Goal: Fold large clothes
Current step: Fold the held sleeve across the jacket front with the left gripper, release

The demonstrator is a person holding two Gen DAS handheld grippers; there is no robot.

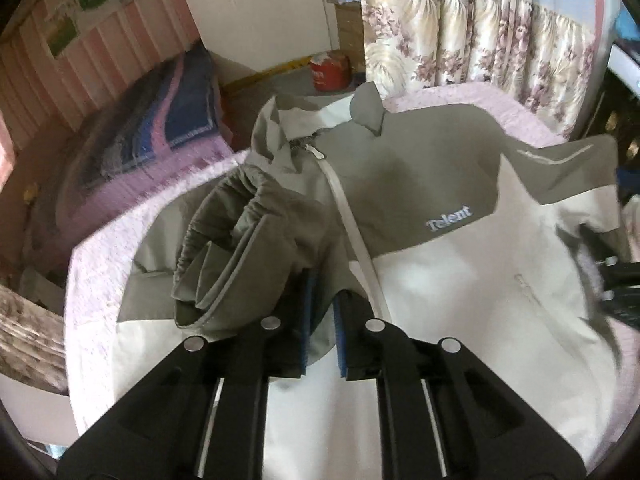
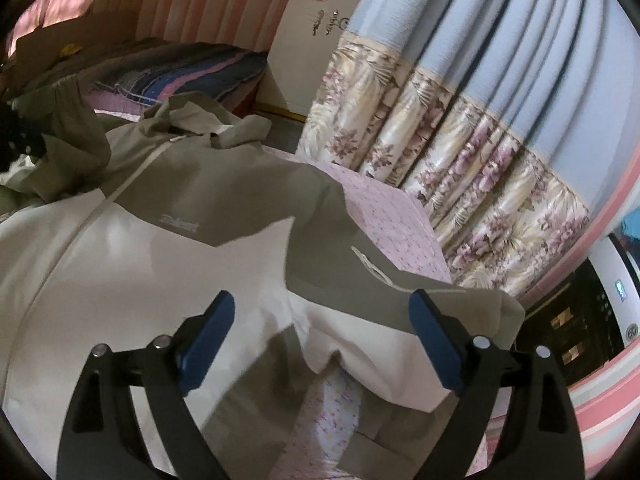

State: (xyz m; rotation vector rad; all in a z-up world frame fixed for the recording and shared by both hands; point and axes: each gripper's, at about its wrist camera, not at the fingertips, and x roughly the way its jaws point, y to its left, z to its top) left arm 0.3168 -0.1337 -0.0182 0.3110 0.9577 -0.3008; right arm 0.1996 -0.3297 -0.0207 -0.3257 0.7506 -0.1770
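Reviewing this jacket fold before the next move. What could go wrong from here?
1. The left gripper pinches only a bunched fold of the sleeve; the fabric may slip out or drop in a heap.
2. The right gripper is open over the other sleeve, which hangs past the bed's edge and could slide off.

jacket [image 1: 460, 280] flat on bed [image 1: 96, 280]; sleeve [image 1: 248, 240] folded across chest; curtain [image 1: 480, 40] behind.

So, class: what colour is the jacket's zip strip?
White zip strip; clearest in the left wrist view.
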